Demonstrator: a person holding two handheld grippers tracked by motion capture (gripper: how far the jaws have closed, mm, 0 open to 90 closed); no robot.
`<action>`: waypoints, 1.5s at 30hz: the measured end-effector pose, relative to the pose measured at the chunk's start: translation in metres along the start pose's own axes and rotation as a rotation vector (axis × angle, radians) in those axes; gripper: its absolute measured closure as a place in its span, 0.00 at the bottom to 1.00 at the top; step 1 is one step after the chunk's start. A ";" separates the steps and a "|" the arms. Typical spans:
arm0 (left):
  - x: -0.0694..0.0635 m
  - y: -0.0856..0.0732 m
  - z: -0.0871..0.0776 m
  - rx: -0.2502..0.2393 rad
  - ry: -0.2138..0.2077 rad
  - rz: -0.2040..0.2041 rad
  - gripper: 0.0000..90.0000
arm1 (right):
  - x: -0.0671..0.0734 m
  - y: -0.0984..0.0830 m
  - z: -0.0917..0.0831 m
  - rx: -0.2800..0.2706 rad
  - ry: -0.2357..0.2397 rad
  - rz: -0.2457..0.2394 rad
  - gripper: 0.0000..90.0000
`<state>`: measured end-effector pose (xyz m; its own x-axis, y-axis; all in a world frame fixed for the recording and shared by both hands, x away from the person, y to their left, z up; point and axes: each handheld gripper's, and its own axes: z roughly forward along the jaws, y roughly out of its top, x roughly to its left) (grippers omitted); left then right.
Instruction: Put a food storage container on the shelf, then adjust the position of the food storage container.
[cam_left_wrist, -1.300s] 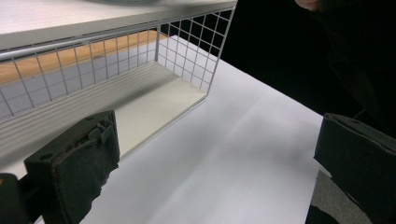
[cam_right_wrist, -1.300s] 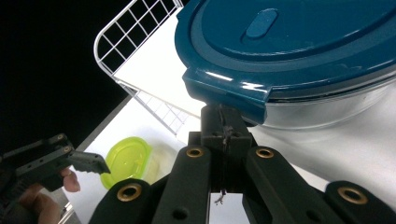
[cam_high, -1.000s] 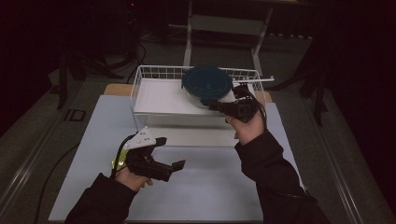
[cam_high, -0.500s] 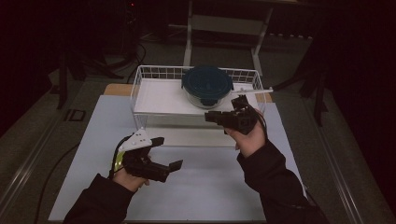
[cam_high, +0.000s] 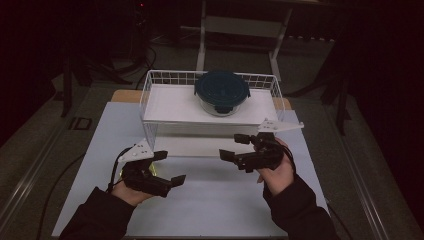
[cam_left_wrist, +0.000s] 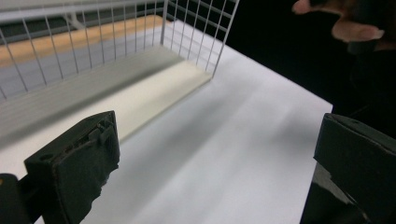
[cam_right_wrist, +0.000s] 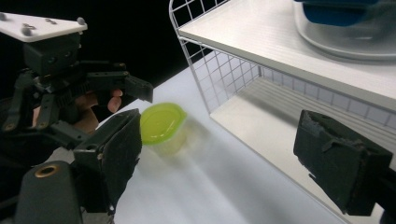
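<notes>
A round glass container with a dark teal lid (cam_high: 221, 92) stands on the top shelf of a white wire rack (cam_high: 170, 105); its edge also appears in the right gripper view (cam_right_wrist: 341, 28). My right gripper (cam_high: 234, 146) hovers in front of the rack, below shelf height. Its jaws have just been opening and stand wide with nothing between them (cam_right_wrist: 224, 158). My left gripper (cam_high: 167, 167) is open over the white mat at the front left, empty (cam_left_wrist: 215, 168). A small tub with a yellow-green lid (cam_right_wrist: 161, 123) sits on the mat beside the left gripper (cam_right_wrist: 135, 88).
The rack's lower shelf (cam_right_wrist: 261, 121) is bare, with wire walls at its side (cam_left_wrist: 187, 28). A white mat (cam_high: 225, 200) covers the table in front of the rack. The right hand (cam_left_wrist: 355, 28) appears at the top right of the left gripper view. Dark floor surrounds the table.
The right hand has pulled back from the teal-lidded container on the shelf, toward the front and lower, and its jaws have opened. The left hand has shifted slightly.
</notes>
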<state>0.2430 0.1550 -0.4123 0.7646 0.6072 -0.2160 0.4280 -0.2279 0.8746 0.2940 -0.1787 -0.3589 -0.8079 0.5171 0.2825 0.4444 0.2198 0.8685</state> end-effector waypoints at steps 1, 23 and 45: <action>0.002 -0.002 -0.001 0.001 -0.001 -0.003 0.00 | 0.000 -0.002 -0.003 -0.004 0.001 -0.001 0.16; 0.034 -0.047 -0.054 0.005 0.083 0.033 0.11 | -0.008 -0.075 -0.056 -0.080 -0.011 0.010 0.16; 0.071 -0.099 -0.100 0.125 0.169 -0.024 0.86 | -0.010 -0.110 -0.075 -0.101 -0.034 0.061 0.16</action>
<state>0.2065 0.2967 -0.4708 0.6665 0.7300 -0.1512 0.5099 -0.2983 0.8069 0.2242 -0.2700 -0.4267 -0.7662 0.5553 0.3233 0.4496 0.1038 0.8872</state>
